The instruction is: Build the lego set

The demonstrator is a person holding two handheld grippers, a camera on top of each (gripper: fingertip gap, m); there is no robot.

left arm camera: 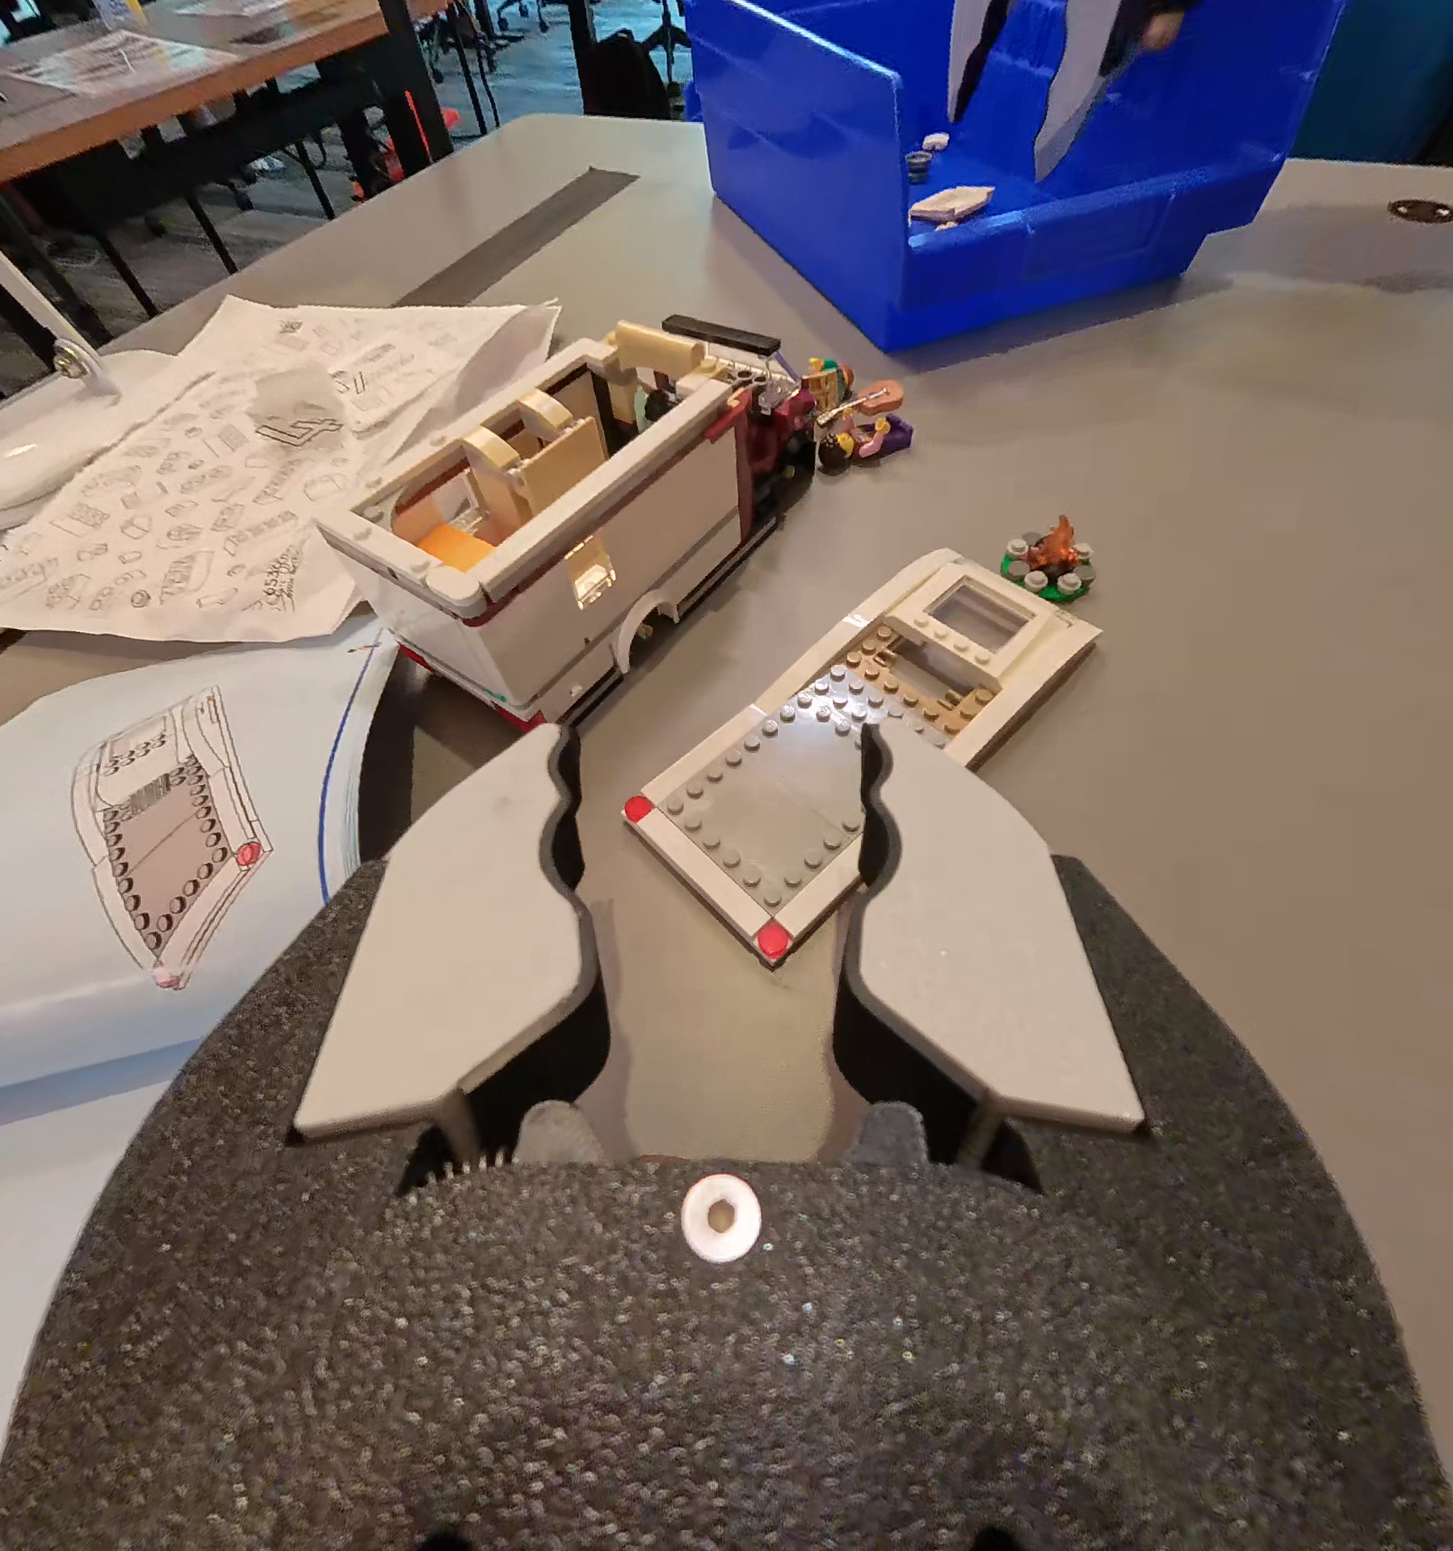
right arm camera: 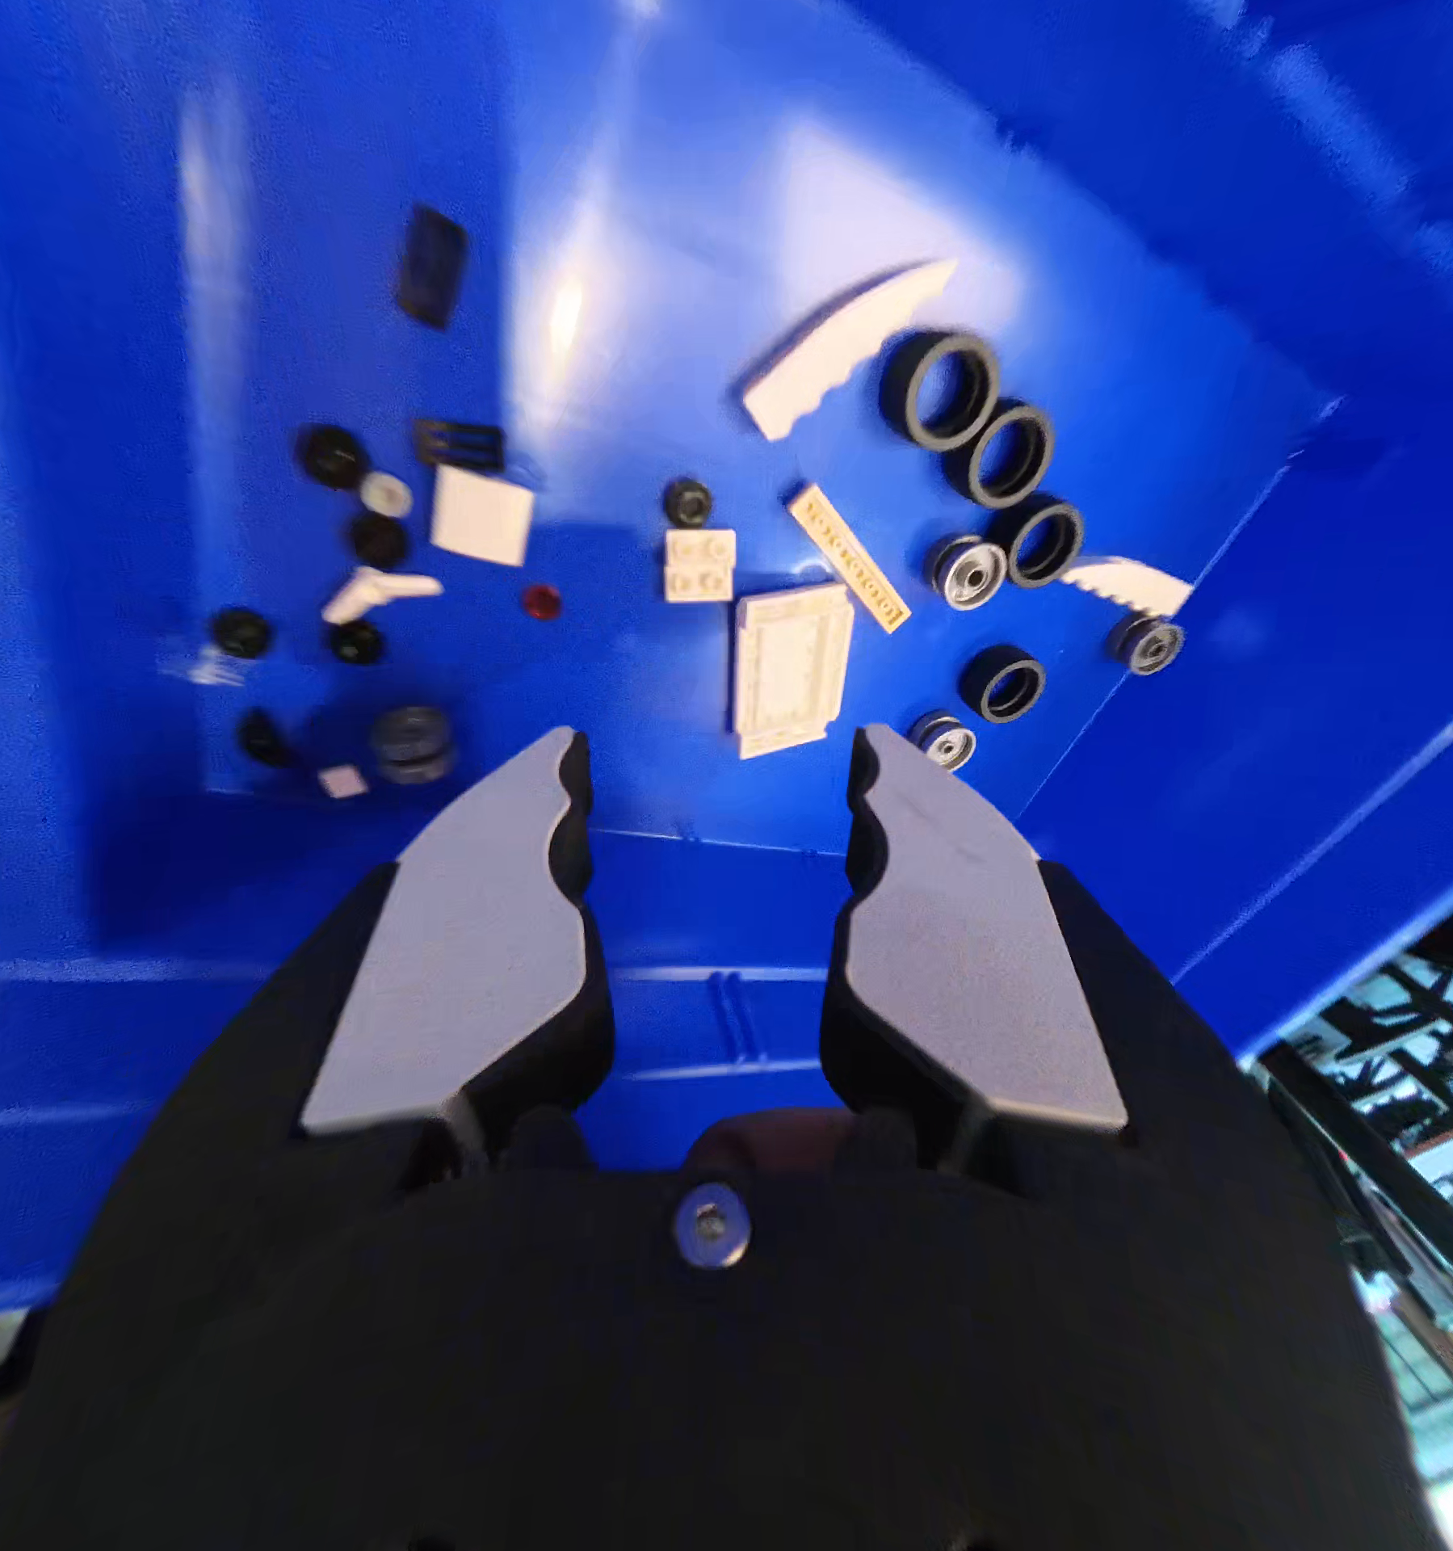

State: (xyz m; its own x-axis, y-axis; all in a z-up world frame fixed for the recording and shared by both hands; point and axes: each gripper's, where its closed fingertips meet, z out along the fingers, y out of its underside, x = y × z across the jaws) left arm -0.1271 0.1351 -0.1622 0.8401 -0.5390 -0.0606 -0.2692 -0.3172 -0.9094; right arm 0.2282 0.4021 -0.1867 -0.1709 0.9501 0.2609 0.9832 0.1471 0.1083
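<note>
My left gripper (left arm camera: 718,751) is open and empty above a flat toy-brick roof panel (left arm camera: 798,806) of white, grey and tan plates with red corner studs, lying on the grey table (left arm camera: 1209,671). Beyond it stands a roofless white toy-brick camper van (left arm camera: 555,520). My right gripper (right arm camera: 718,755) is open and empty inside a blue bin (right arm camera: 1209,252), above its floor. Nearest its fingertips lies a white framed plate (right arm camera: 790,671). Black tyres (right arm camera: 941,390), grey wheel hubs (right arm camera: 968,572) and small white and black pieces are scattered around. The right gripper's fingers (left arm camera: 1067,101) show in the bin (left arm camera: 790,210) in the left wrist view.
Printed instruction sheets (left arm camera: 202,470) and an open booklet (left arm camera: 118,839) lie at the left. Toy figures (left arm camera: 849,420) lie by the van's front. A small campfire model (left arm camera: 1048,558) stands past the roof panel. A wooden desk (left arm camera: 160,75) is beyond the table. Spacing between my two grippers at the tips: around 45 cm. The roofless white toy-brick camper van (left arm camera: 555,520) is closer to my left gripper, around 7 cm from its tips; the right tips are 40 cm off.
</note>
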